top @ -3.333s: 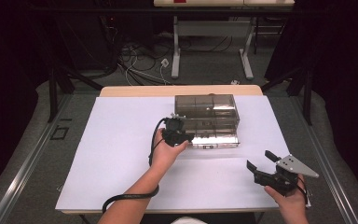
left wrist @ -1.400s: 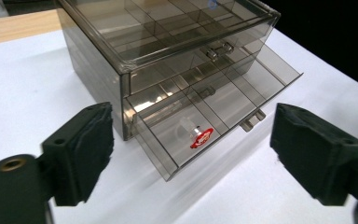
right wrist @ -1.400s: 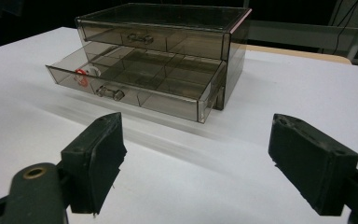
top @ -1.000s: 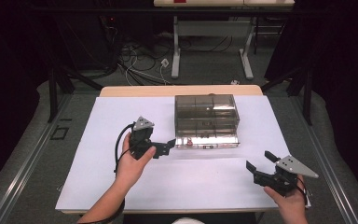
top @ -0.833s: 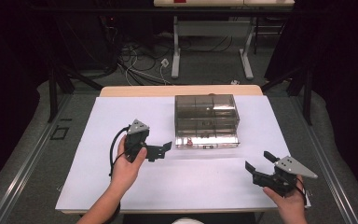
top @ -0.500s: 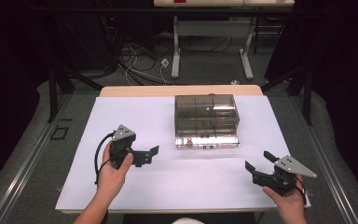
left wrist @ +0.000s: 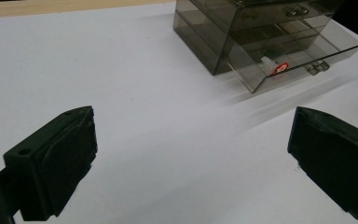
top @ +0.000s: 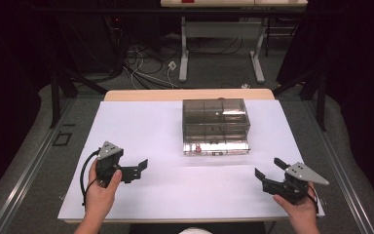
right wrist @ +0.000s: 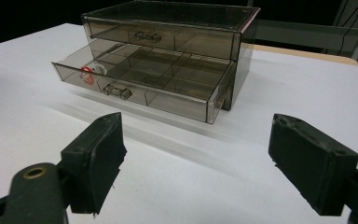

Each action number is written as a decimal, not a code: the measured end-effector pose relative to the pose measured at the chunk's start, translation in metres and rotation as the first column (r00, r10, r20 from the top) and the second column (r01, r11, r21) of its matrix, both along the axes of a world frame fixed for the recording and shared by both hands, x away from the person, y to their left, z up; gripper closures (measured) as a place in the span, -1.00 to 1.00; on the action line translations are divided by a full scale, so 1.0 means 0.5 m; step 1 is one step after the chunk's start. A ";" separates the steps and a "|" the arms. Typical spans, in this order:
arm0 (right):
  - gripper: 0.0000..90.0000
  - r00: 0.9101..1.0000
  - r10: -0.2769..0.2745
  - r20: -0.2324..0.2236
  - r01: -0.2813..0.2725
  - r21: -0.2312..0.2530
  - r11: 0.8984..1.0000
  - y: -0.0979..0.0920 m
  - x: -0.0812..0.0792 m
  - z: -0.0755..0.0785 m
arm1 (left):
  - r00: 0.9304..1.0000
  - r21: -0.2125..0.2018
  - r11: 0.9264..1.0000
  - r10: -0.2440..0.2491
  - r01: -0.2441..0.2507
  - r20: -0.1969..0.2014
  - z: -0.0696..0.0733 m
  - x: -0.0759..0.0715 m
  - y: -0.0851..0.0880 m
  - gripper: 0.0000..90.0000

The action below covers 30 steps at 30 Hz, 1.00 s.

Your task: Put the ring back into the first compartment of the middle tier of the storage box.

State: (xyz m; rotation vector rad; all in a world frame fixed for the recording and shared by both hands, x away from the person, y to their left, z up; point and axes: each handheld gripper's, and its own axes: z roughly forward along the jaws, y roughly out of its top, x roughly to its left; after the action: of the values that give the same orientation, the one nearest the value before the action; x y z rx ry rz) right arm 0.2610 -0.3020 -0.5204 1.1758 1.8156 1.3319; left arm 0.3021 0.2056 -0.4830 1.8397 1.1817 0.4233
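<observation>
Table (top: pixel 141 126): a white sheet covered it, and the drawer box (top: pixel 216 117) stood on the far half, a little right of centre — well apart from both my hands.

Drawer box, facing: smoked clear plastic, two tiers. Its long axis ran left to right across the table, and its handled front faced me, toward the near edge.

Bottom drawer (right wrist: pixel 140 86): it stood pulled out toward me, partitions open to the air, its metal handle (right wrist: pixel 117 91) at the front. Its own long side lay parallel to the box; its slide ran near to far.

Top drawer (right wrist: pixel 163 37): it sat flush in the box, shut.

Small item (left wrist: pixel 276 66): a white thing with a red mark lay in the front corner compartment of the open drawer, on my left as I faced it. What it was I could not tell.

Left gripper (top: pixel 137 170): held low over the near left of the sheet, jaws spread wide with nothing between them, pointing right.

Right gripper (top: pixel 269 171): held at the near right, jaws likewise parted and empty, aimed toward the box.

Progress, as I judged it: with the item in the drawer, what seemed left was pushing the bottom drawer home — no jaw touched the box.
</observation>
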 end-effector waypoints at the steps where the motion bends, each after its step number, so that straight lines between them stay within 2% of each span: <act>1: -0.60 1.000 0.000 0.000 0.000 -0.001 1.000 0.000 0.000 0.000 | 1.000 -0.004 1.000 0.003 -0.003 0.002 -0.004 -0.001 0.004 -0.96; 3: -0.60 1.000 -0.006 0.010 0.006 0.002 1.000 0.001 0.001 -0.001 | 1.000 -0.015 1.000 0.012 -0.012 -0.004 -0.014 -0.005 0.015 -0.96; 5: -0.60 1.000 -0.003 -0.006 0.003 -0.003 1.000 -0.001 -0.001 0.001 | 1.000 -0.021 1.000 0.019 -0.019 -0.008 -0.023 -0.008 0.022 -0.95; 7: -0.60 1.000 -0.003 -0.004 0.003 -0.003 1.000 -0.001 0.000 0.000 | 0.999 -0.023 0.999 0.029 -0.029 -0.017 -0.031 -0.011 0.031 -0.94; 12: -0.60 1.000 -0.003 -0.013 0.003 0.002 1.000 -0.002 0.000 -0.001 | 0.997 -0.029 0.999 0.041 -0.043 -0.071 -0.051 -0.012 0.047 -0.93; 16: -0.60 1.000 -0.002 -0.010 0.002 0.005 1.000 -0.002 0.001 -0.002 | 0.996 -0.051 0.996 0.066 -0.069 -0.062 -0.063 -0.012 0.057 -0.93; 18: -0.60 1.000 0.001 -0.009 -0.001 0.000 1.000 -0.004 0.001 -0.002 | 0.996 -0.067 0.996 0.051 -0.056 -0.067 -0.069 -0.013 0.065 -0.93; 20: -0.60 1.000 0.000 -0.011 0.000 0.005 1.000 -0.004 0.001 -0.002 | 0.997 -0.062 0.997 0.036 -0.039 -0.061 -0.073 -0.013 0.070 -0.92; 23: -0.60 1.000 -0.001 -0.015 0.001 0.007 1.000 -0.004 0.001 -0.002 | 0.997 -0.076 0.996 0.044 -0.049 -0.060 -0.079 -0.012 0.075 -0.92; 30: -0.60 1.000 0.000 -0.024 0.000 0.005 1.000 -0.006 0.002 -0.002 | 0.997 -0.071 0.995 0.067 -0.070 -0.042 -0.087 -0.010 0.082 -0.92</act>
State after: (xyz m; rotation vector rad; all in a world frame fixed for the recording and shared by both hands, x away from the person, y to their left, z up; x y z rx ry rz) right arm 0.2618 -0.3052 -0.5215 1.1985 1.8303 1.3284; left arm 0.2972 0.2465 -0.5264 1.7562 1.2742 0.3793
